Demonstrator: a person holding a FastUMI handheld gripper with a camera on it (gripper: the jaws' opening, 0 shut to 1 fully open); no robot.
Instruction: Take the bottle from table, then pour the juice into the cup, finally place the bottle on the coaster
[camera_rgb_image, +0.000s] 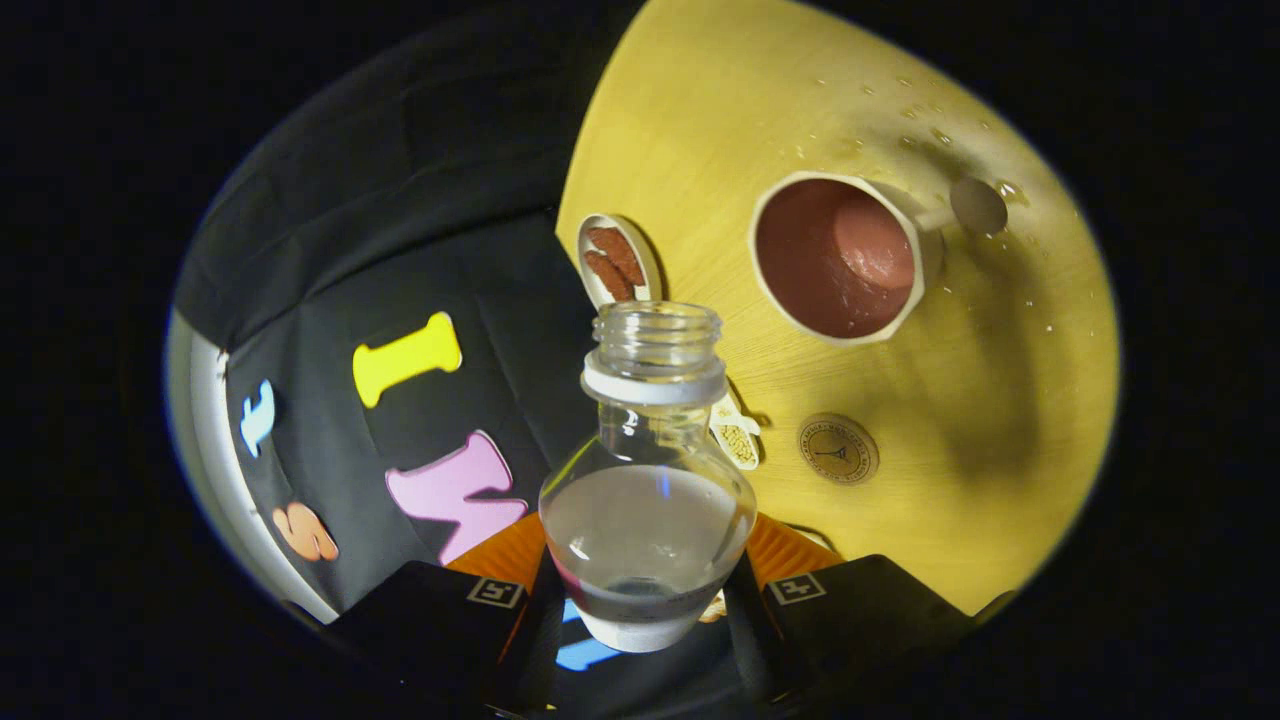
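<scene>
My gripper is shut on a clear bottle, with a finger pressing on each side of its round body. The bottle has no cap, a white ring under its threaded neck, and clear liquid filling its lower part. It is held tilted, so the yellow table stands rotated beyond it. Past the bottle's mouth stands a white cup with a dark red inside and a side handle. A small round brown coaster lies on the table between the cup and my fingers.
A small oval dish with brown pieces stands near the table's edge, just beyond the bottle's mouth. A small scoop of yellow grains lies beside the bottle's neck. Water drops dot the table past the cup.
</scene>
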